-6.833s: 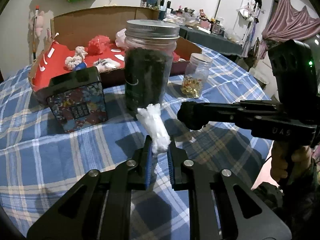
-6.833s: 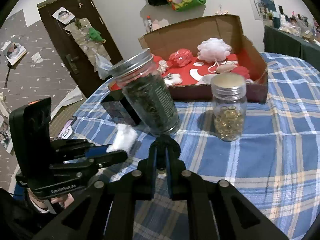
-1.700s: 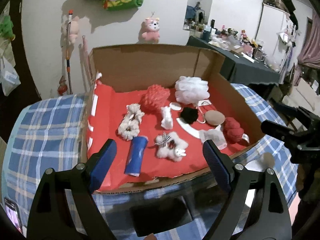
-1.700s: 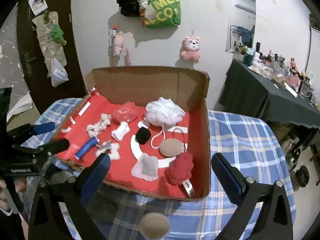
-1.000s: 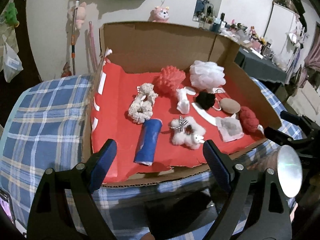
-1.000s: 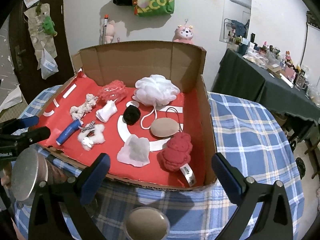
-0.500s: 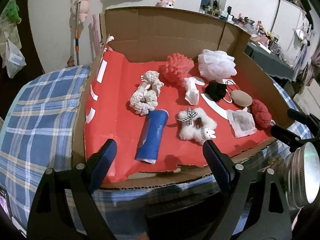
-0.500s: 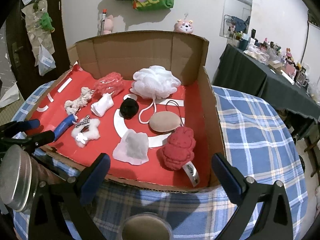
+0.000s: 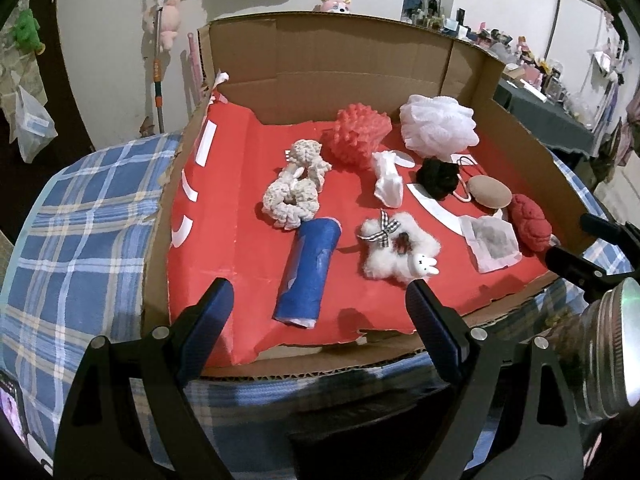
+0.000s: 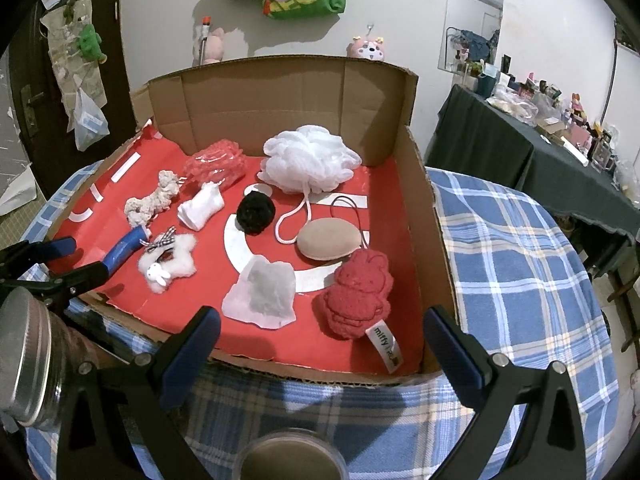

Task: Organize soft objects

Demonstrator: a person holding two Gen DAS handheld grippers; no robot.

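I had both tools hovering at the near edge of the cardboard box point(image 9: 328, 56), over the checked tablecloth point(image 9: 88, 208). The left gripper point(image 9: 316, 316) stood spread wide with nothing between its jaws, and so did the right gripper point(image 10: 320, 344).

The soft things all lay inside the box on its red lining: a white mesh puff point(image 10: 308, 160) at the back, a red bumpy sponge point(image 9: 358, 136) beside it, a cream knitted scrunchie point(image 9: 294, 192), a small white piece point(image 9: 388, 180), a black pompom point(image 10: 255, 213), a tan pad point(image 10: 328, 244), a red rabbit-shaped sponge point(image 10: 358, 296), a white pouch point(image 10: 264, 296), a fluffy white scrunchie with a bow point(image 9: 396, 252) and a blue roll point(image 9: 308, 272).

I judged I was between picks, choosing the next piece to move. The blue roll lay nearest the left jaws, the pouch and rabbit-shaped sponge nearest the right. The next move would call for lowering over the near wall and closing gently, since these things squash.
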